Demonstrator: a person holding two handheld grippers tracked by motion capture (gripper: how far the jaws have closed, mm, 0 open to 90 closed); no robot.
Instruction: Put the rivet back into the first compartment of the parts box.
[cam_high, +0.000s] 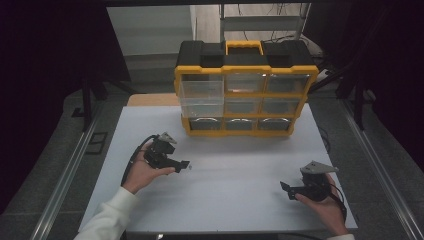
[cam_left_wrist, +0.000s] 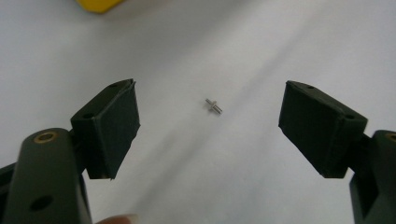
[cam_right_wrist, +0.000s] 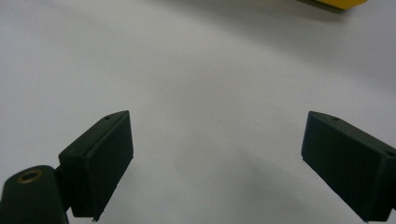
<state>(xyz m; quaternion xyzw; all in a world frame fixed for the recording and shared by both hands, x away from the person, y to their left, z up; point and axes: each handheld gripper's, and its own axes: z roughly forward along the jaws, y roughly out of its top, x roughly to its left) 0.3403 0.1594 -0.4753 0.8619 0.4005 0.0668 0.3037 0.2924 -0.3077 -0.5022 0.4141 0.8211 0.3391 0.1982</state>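
A tiny shiny metal pin (cam_left_wrist: 213, 106) with a little collar lies on the smooth white desk (cam_high: 235, 185), closer to its left edge than its right. The left tongs (cam_left_wrist: 208, 128) hang right over it, their flat black pads wide open with the pin between them, not touching. The right tongs (cam_right_wrist: 215, 163) near the front right corner are wide open too and hold nothing. A yellow and black plastic box (cam_high: 245, 87) with clear drawers stands at the back edge.
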